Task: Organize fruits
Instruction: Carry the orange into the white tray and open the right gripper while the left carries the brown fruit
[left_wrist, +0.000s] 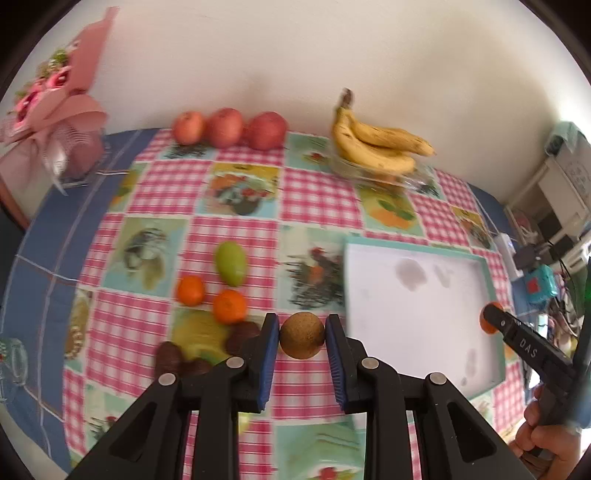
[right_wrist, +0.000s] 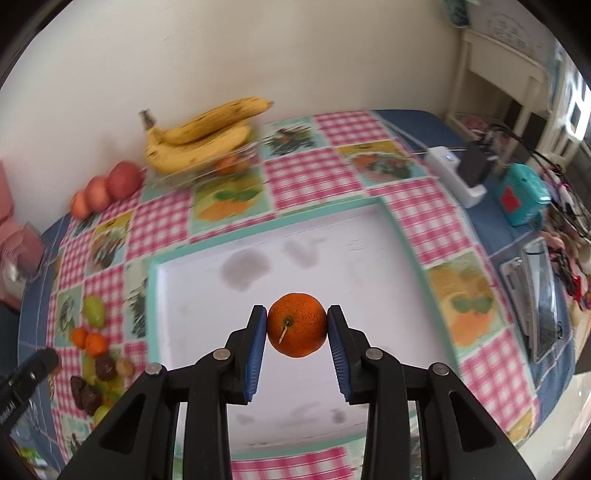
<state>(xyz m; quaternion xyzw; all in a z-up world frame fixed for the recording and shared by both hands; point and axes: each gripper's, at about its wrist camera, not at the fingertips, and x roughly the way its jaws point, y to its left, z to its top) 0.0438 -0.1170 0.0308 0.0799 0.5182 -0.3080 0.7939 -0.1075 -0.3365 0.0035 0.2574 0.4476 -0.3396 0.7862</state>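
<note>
1. Orange (right_wrist: 297, 325) clamped in right claw (right_wrist: 297, 326), frame centre, over white tray (right_wrist: 388, 258).
2. Brown round fruit (left_wrist: 301, 335) gripped by left claw (left_wrist: 301, 338), lower centre, above the checked surface (left_wrist: 314, 199).
3. Bananas (left_wrist: 376, 142) upper right; apples (left_wrist: 229, 127) upper centre.

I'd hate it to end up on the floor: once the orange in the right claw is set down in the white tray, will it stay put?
The orange looks near-round, so it will probably roll a little. The white tray has a raised teal rim that should stop it. Its pebbled skin likely grips the right claw, so slipping early seems unlikely.
</note>
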